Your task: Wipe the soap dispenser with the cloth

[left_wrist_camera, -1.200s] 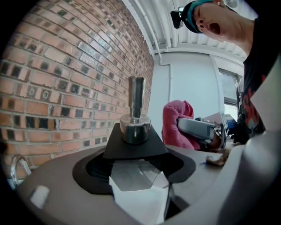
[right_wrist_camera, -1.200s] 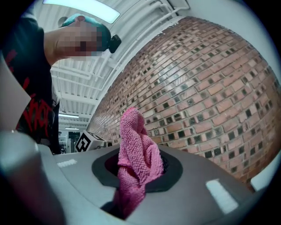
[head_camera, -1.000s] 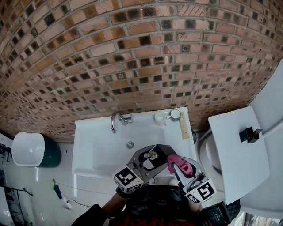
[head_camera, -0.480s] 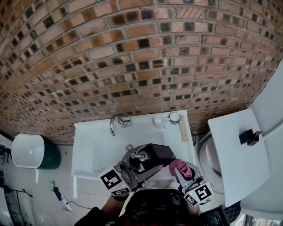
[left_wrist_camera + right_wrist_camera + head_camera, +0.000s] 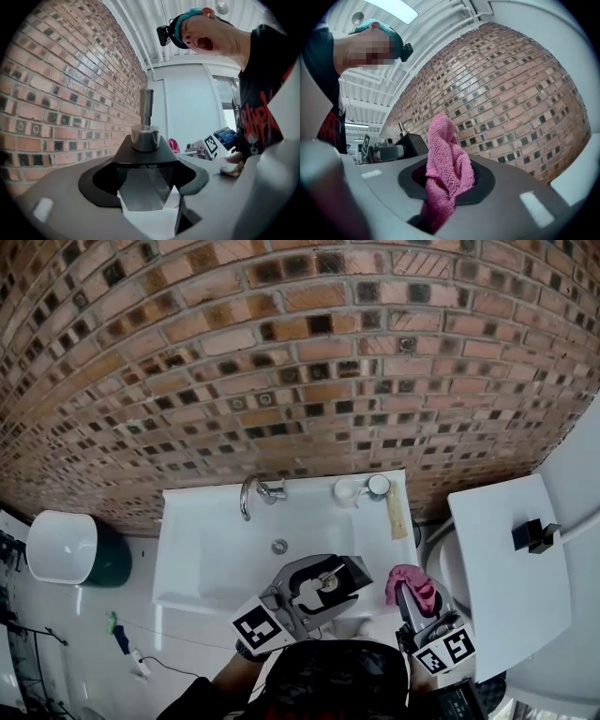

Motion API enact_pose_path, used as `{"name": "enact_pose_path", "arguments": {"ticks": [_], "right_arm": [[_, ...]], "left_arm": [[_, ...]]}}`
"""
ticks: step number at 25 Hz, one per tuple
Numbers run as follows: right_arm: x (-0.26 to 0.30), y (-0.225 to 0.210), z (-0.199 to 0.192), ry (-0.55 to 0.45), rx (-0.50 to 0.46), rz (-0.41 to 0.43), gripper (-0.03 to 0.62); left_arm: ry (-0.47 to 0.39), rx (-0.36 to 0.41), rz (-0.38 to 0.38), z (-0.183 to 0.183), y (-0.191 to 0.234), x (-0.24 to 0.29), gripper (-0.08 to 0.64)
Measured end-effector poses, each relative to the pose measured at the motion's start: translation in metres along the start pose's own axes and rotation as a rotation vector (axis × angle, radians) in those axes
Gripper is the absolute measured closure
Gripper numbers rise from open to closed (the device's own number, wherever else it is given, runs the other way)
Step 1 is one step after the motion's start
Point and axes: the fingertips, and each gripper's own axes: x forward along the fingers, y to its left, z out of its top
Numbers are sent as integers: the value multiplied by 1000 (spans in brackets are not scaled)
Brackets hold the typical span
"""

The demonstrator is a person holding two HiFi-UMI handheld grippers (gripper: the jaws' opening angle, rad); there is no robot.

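Observation:
My left gripper (image 5: 317,589) is shut on the soap dispenser (image 5: 330,576), a black angular body with a chrome pump. In the left gripper view the soap dispenser (image 5: 145,157) fills the space between the jaws, with its pump stem standing up. The pink cloth (image 5: 409,581) is bunched in my right gripper (image 5: 412,592), which is shut on it. In the right gripper view the cloth (image 5: 446,166) sticks up from the jaws, and the dispenser (image 5: 410,143) shows to its left with a gap between them. Both grippers hang over the sink's front edge.
The white sink (image 5: 202,554) has a chrome faucet (image 5: 251,494) at the back and small white containers (image 5: 360,488) at its back right. A white toilet cistern lid (image 5: 506,568) stands to the right, a white bin (image 5: 58,549) to the left. A brick wall lies behind.
My right gripper has carried the cloth to the right, away from the dispenser it was next to. My left gripper has shifted and rolled a little with the dispenser still held.

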Motion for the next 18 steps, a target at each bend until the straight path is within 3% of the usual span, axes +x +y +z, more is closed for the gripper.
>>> {"name": "enact_pose_path", "arguments": {"ticks": [11,18], "right_arm": [[16,45,22,-19,-40,153,511],[21,59,5,8,-29,205,511]], "left_arm": [[190,122,-107,-57,-29,6,250],[160,138,-161,-51,-45,7,250]]}}
